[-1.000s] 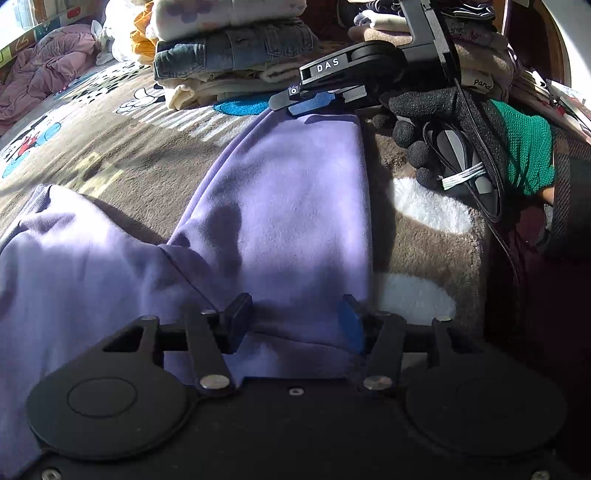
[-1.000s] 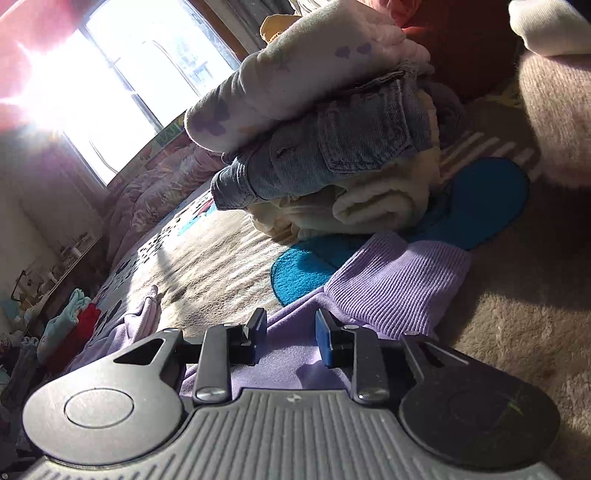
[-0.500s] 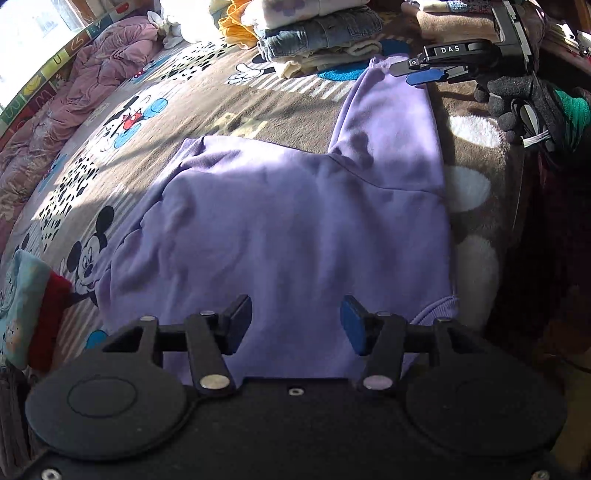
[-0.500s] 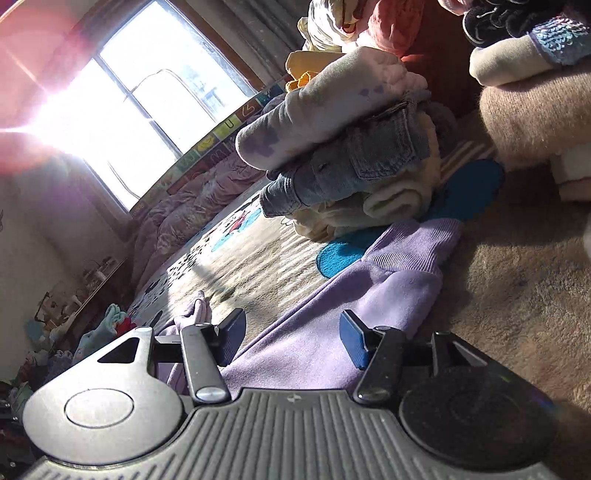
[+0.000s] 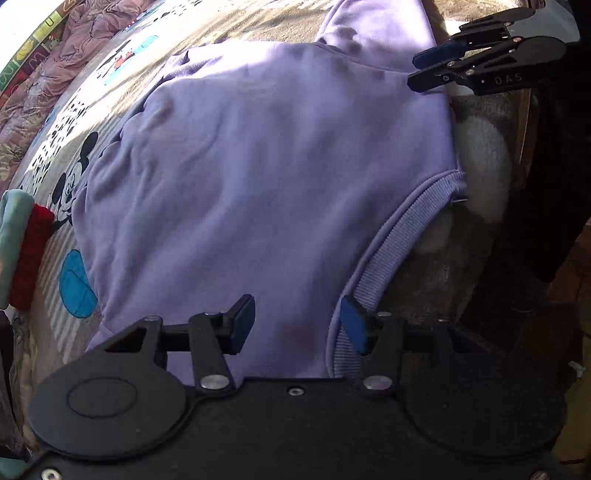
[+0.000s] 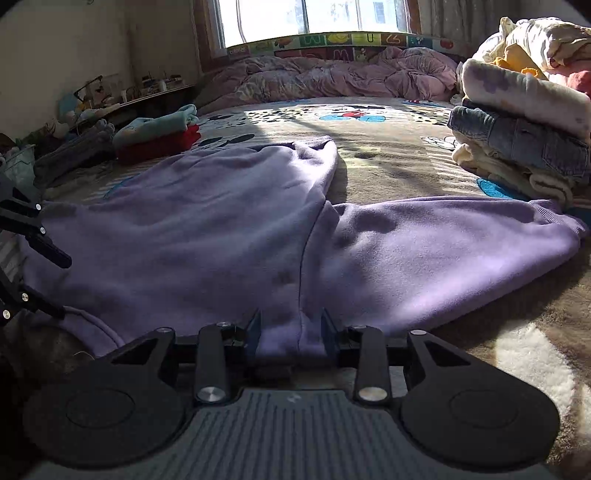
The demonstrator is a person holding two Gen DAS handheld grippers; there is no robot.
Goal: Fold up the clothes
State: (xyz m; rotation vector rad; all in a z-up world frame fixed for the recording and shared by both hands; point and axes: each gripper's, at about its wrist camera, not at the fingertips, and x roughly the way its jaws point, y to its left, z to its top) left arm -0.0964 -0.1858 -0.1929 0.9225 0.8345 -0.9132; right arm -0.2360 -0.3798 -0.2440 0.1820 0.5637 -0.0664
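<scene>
Sweatshirt (image 6: pixel 207 221): we see it spread flat on the blanket (image 6: pixel 388 155), sleeve (image 6: pixel 461 236) stretched right.
Folded stack (image 6: pixel 517 144): right, beyond the sleeve's cuff.
Small folded pile (image 6: pixel 159 136): far left.
Crumpled quilt (image 6: pixel 332 74): behind, under the window (image 6: pixel 314 14).

My left wrist view looks steeply down, close over the purple sweatshirt (image 5: pixel 266 177) at the bed's near edge. My right wrist view sits low, facing across the bed toward the window (image 6: pixel 314 16). Both share the sweatshirt.
</scene>
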